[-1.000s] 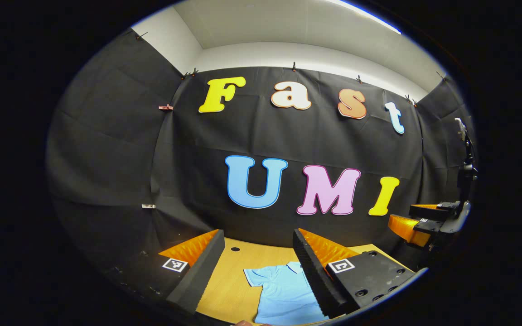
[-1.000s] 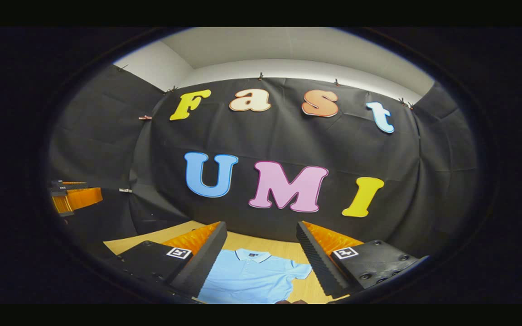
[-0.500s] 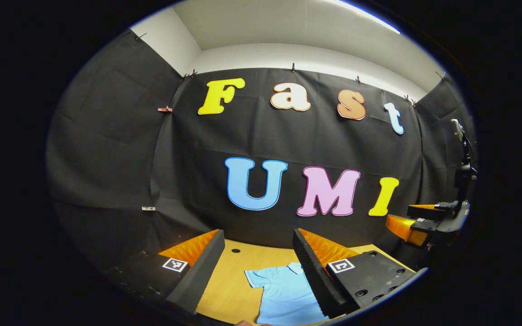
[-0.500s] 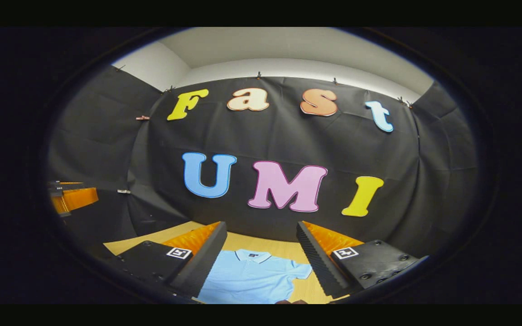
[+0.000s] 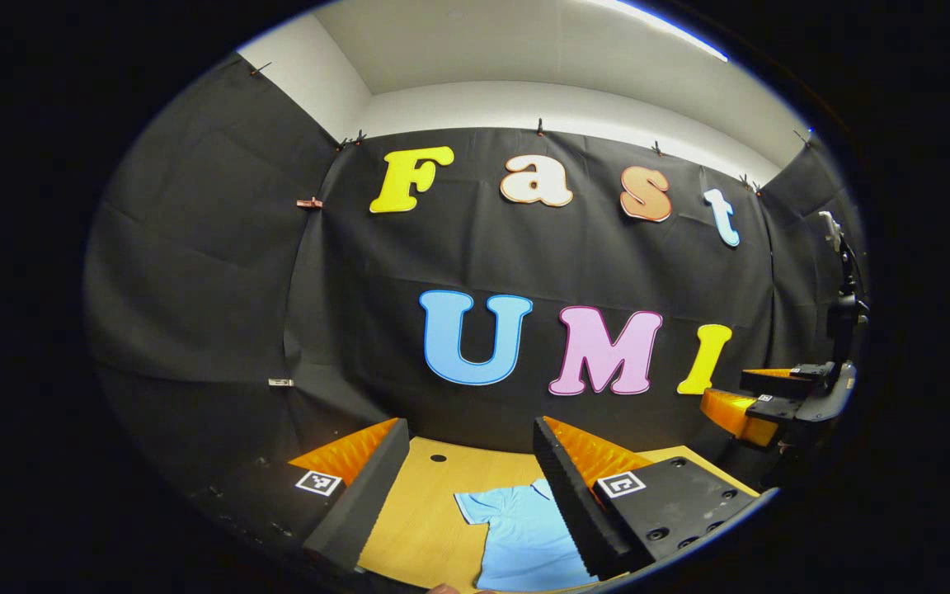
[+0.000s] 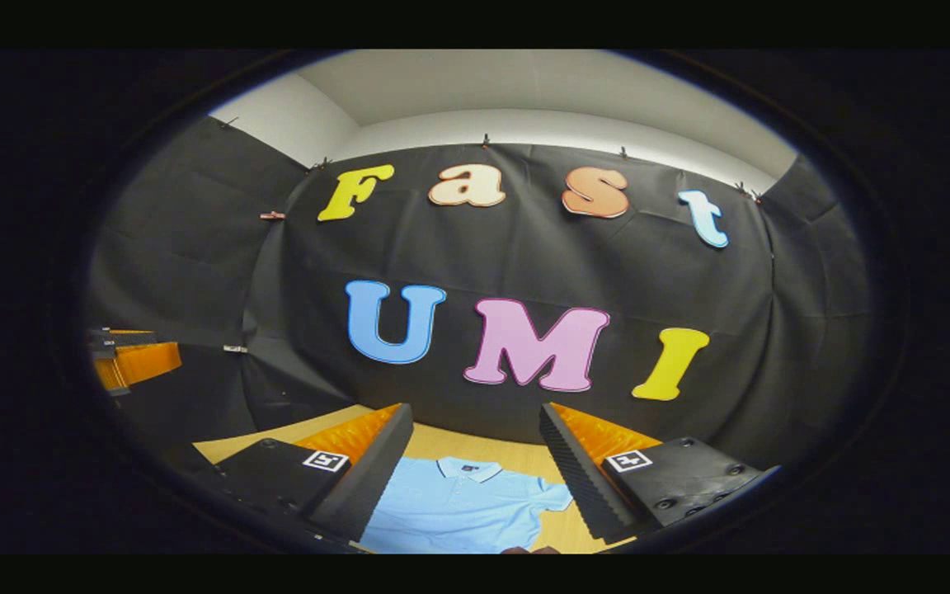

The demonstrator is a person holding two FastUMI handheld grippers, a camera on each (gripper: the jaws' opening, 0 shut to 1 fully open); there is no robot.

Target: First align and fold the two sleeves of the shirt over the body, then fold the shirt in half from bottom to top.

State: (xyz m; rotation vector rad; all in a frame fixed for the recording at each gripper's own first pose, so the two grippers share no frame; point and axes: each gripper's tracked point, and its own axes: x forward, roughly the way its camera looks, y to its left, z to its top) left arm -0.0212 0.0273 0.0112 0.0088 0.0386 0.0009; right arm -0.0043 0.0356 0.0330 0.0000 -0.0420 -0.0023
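Wooden table (image 5: 425, 511) is lying under a flat, light blue polo shirt (image 6: 458, 516) with a white-trimmed collar. I am holding my left gripper (image 5: 467, 487) and right gripper (image 6: 475, 470) above it, ridged fingers spread wide, gripping nothing, each bearing a square coded tag.

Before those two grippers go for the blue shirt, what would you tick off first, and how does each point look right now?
1. Shirt lies flat on the table, collar toward the wall: ok.
2. Sleeves unfolded, spread sideways: ok; nothing folded yet.
3. Left gripper open, holding nothing: ok.
4. Right gripper open, holding nothing: ok.
5. Both grippers above the shirt, not touching it: ok.
6. Shirt's bottom hem lying straight: cannot tell, it is out of view.
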